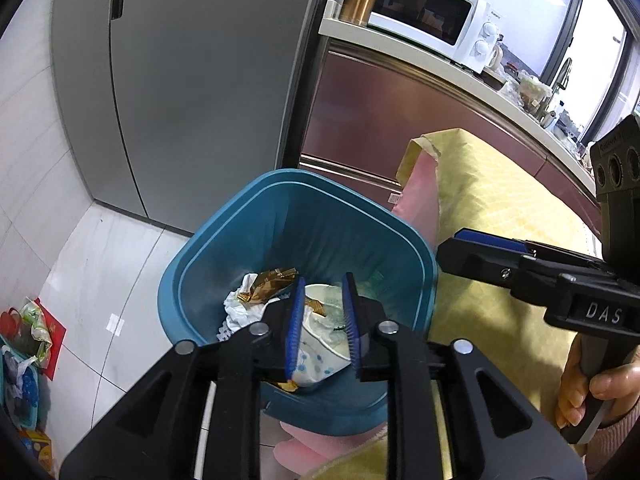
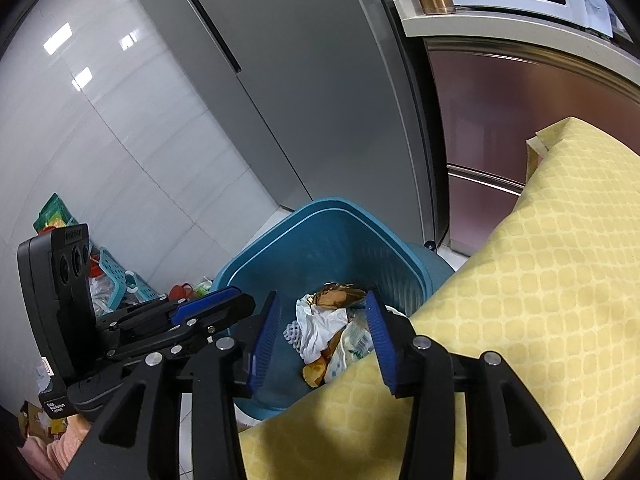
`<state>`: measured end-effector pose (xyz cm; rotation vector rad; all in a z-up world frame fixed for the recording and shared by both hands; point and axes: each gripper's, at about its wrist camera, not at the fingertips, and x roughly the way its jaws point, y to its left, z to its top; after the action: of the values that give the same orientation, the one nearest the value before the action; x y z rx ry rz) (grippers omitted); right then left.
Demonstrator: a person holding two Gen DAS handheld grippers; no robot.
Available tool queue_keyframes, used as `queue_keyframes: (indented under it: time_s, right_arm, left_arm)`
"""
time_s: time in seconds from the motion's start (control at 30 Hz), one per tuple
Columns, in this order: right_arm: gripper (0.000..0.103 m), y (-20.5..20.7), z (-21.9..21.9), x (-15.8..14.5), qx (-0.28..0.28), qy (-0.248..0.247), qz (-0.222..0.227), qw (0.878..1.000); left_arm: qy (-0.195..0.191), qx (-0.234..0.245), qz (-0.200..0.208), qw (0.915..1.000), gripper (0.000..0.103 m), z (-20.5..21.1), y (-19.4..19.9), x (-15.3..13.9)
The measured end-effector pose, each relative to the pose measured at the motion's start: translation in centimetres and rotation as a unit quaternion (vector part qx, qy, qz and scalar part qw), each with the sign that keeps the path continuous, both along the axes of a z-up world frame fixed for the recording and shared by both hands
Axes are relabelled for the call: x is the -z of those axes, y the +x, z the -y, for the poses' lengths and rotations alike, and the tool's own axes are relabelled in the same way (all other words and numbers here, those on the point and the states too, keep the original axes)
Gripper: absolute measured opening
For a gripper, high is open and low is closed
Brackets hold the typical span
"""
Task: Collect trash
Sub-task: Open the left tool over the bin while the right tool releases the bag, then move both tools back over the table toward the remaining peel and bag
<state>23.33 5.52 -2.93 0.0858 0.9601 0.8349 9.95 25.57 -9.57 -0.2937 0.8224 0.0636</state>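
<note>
I see the blue bin (image 1: 296, 240) on the white floor (image 1: 100, 256), tucked against the corner of a table with a yellow cloth (image 1: 492, 208). The trash (image 1: 256, 304) lies at the bottom of the bin: a white crumpled paper (image 2: 320, 328), a shiny gold wrapper (image 1: 272, 284), a white paper cup (image 1: 324, 300) and a white wrapper with blue dots (image 1: 312, 364).

My left hand-held gripper (image 1: 320, 328) hangs right over the bin. Its two blue pads (image 1: 294, 328) are a small way apart. I can see the trash in the bin in the gap between them. I cannot tell if the pads touch any of it, and nothing looks pinched.

My right hand-held gripper (image 2: 320, 340) is over the near edge of the bin and the edge of the yellow cloth. Its pads (image 2: 266, 340) are wide apart and hold nothing. In the left view I see it from the side, with a hand (image 1: 588, 392) wrapped around its grip.

Behind the bin stands a tall gray fridge (image 1: 192, 88). To the right of the fridge is a counter (image 1: 472, 92) with a white microwave (image 1: 428, 12) on it. By the wall, on the floor, sits a small pile of bags and a light blue basket (image 2: 116, 280).
</note>
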Motion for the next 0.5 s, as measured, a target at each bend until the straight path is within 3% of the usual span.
queue_keyframes:
  time_s: [0.23,0.5]
  right_arm:
    - [0.046,-1.1,1.9,-1.3,0.004,0.018,0.008,1.000]
    - [0.049,-3.2,6.8,-3.7,0.029,0.044,0.034,0.998]
  left_arm:
    - [0.005,0.020,0.033,0.9992,0.039,0.9,-1.7,-1.6]
    - [0.002,0.076,0.085,0.9934,0.051,4.6,-3.9,-4.4]
